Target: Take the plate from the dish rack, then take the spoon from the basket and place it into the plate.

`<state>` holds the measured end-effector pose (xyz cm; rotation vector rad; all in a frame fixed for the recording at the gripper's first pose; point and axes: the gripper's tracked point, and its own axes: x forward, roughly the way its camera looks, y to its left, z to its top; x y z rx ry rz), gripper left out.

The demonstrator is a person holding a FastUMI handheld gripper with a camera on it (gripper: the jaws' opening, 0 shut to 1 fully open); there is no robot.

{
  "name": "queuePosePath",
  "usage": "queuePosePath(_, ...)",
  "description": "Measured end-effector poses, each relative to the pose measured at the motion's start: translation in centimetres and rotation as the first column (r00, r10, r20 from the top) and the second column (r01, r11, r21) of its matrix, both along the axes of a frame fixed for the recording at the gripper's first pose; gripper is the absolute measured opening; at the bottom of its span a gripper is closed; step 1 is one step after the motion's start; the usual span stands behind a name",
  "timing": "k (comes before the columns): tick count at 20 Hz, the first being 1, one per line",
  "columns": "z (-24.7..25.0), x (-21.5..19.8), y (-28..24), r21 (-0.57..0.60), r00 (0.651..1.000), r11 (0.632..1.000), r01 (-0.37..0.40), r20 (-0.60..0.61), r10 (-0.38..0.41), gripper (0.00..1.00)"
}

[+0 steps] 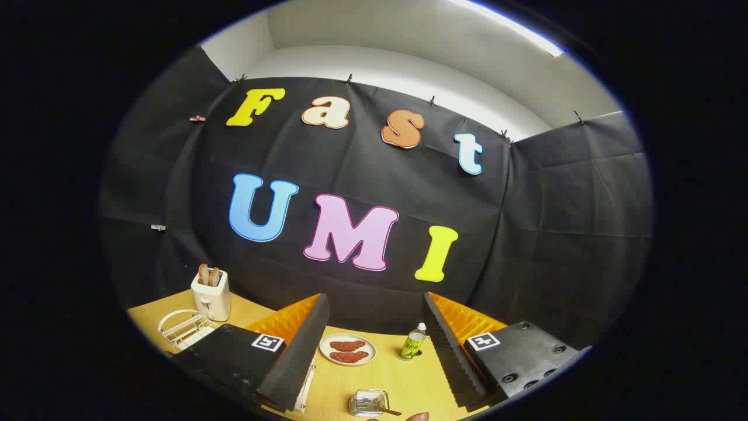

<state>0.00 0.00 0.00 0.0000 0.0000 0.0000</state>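
Gripper (pixel 374 351) wide open, empty | plate (pixel 347 349) flat on the table between the fingers, already off the dish rack (pixel 184 327) at 9 o'clock | spoon step up: spoon (pixel 383 409) in basket (pixel 369 402), 6 o'clock | next: tip down, pinch handle

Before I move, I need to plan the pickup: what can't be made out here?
- Spoon: the handle pokes out of the basket; the bowl is hidden by the wire.
- Dish rack: partly behind a finger of the tongs, which stand open.
- Plate: its brown pieces are too small to identify.
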Motion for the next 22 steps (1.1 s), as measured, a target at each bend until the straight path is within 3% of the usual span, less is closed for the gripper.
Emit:
queuePosePath(15,0.1,-0.9,1.9,0.006,0.999,1.000,-0.028,-0.024,0.029,0.97)
queuePosePath(22,-1.8,-0.2,4.7,0.055,0.991,0.995,-0.086,-0.099,0.091,0.97)
